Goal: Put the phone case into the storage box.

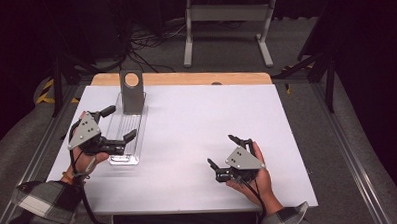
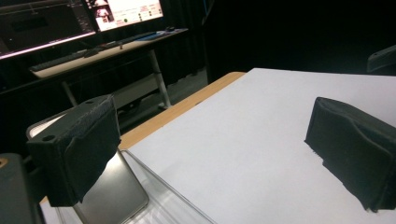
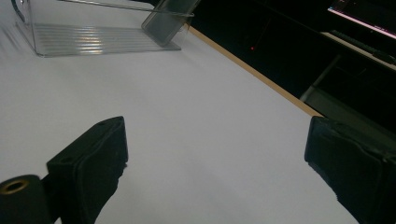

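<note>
A clear ribbed plastic tray (image 1: 118, 126) lies on the white table top (image 1: 187, 127) at the left, with a grey metal plate (image 1: 132, 92) with a round hole leaning in its far end. My left gripper (image 1: 119, 124) hovers open over the tray, nothing between its jaws. In the left gripper view its gripper (image 2: 224, 154) stands wide apart over the tray's corner (image 2: 168, 205) and the plate (image 2: 112, 196). My right gripper (image 1: 224, 152) rests open on the table at the right, holding nothing. The right gripper view has its gripper (image 3: 219, 172) over bare white surface, the tray (image 3: 98, 39) farther off.
The wooden table edge (image 1: 185, 78) runs along the back. Beyond it stand a white desk frame (image 1: 228, 28), floor cables (image 1: 144, 44) and a desk with monitors (image 2: 74, 18). Metal rails (image 1: 337, 137) flank the table.
</note>
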`<state>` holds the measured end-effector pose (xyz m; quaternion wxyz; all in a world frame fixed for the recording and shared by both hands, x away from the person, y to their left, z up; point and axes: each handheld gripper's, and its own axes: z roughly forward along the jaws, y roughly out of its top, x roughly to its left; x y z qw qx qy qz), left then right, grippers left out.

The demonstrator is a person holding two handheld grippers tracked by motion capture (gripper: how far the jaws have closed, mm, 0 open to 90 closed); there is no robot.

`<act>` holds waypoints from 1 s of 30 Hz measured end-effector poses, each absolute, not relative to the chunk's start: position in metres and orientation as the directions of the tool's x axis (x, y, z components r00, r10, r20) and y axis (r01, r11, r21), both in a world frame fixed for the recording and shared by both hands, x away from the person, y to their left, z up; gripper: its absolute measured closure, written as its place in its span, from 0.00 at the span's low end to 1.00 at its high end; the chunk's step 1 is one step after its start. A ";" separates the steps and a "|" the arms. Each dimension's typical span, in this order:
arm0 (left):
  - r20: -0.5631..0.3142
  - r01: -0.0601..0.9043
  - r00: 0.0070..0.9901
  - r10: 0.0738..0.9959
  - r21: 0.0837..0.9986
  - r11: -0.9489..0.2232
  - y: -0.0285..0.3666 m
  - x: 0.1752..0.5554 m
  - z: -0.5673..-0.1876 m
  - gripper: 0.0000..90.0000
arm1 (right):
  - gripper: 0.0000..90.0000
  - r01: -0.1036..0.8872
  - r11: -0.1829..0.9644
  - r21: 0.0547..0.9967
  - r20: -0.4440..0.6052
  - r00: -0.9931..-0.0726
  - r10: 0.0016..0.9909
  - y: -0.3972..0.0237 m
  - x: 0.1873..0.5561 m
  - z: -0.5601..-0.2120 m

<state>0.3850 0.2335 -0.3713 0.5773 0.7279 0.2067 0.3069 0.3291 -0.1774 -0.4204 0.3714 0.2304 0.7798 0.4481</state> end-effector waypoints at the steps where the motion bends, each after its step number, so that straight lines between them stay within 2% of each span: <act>1: 0.208 -0.056 0.729 0.653 0.968 -0.246 0.233 0.384 -0.371 0.04 | 0.07 0.028 0.491 0.871 -0.371 -0.617 0.694 -0.177 0.329 -0.420; 30: 0.213 -0.055 0.767 0.605 0.962 -0.269 0.221 0.352 -0.390 0.04 | 0.07 0.018 0.472 0.881 -0.364 -0.610 0.704 -0.178 0.328 -0.415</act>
